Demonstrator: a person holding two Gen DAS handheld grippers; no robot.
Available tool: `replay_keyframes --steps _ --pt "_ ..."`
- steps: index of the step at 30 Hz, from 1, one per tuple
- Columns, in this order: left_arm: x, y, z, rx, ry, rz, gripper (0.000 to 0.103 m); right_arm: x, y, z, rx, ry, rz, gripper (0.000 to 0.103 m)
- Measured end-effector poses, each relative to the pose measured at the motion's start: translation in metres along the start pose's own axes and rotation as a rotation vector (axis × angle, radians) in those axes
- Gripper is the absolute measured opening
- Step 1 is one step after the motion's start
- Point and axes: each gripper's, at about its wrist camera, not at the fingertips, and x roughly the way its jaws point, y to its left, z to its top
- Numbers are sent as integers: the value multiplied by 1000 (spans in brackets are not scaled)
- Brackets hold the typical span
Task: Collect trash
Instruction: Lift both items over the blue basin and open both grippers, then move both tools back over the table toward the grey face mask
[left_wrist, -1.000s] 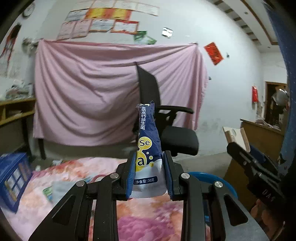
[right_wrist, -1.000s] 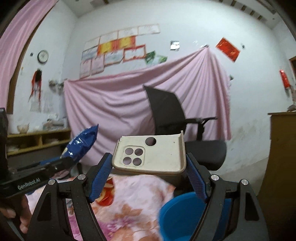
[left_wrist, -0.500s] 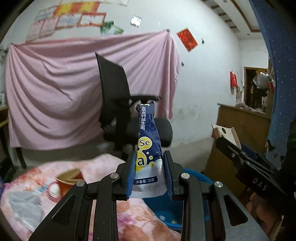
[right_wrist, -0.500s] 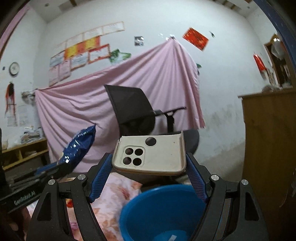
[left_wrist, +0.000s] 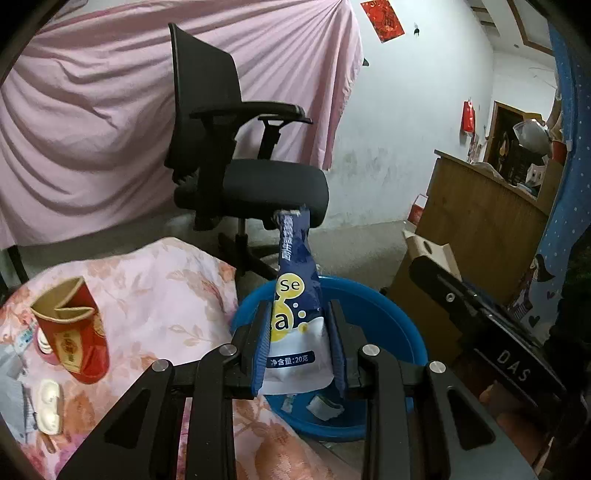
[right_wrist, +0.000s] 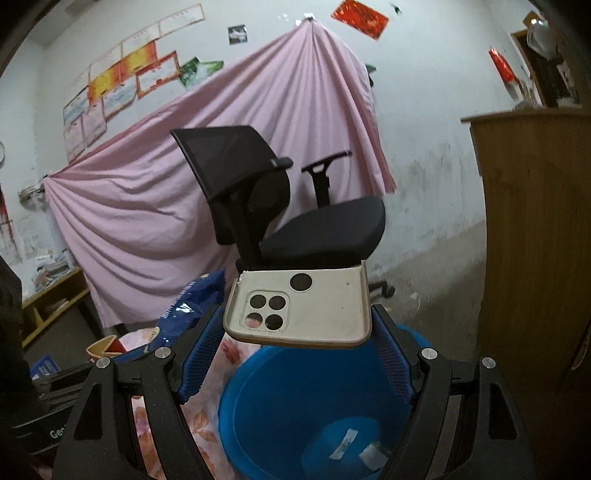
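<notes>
Two scraps in blue basin (right_wrist: 295, 406); left gripper (left_wrist: 299, 347) clamps sachet (left_wrist: 295, 306), right gripper (right_wrist: 295, 354) phone case (right_wrist: 299, 310)

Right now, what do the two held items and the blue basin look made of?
Packet: glossy printed plastic film, creased, torn top. Phone case: off-white, probably soft plastic, matte and scuffed, with camera cut-outs. Blue basin: smooth moulded plastic, slight sheen.

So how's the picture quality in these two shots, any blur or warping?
Left wrist view: dim room, sharp on the snack packet, dark corners, the pink sheet bowed by the fisheye lens. Right wrist view: the phone case is crisp, the wooden cabinet edge curves, scraps in the blue basin look smeared.
</notes>
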Motion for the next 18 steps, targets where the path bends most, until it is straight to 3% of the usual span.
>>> replay_keyframes --steps 3,5,12,18 --pt "10 0 0 -8 30 17 30 7 -5 -2 18 38 0 78" --pt "12 1 -6 -27 41 12 41 10 -8 -4 27 57 -2 78" --pt "6 18 -11 -94 51 31 46 14 -14 -6 48 92 -1 79" --pt "-12 33 -12 -134 2 66 57 12 -8 -4 30 74 -5 80"
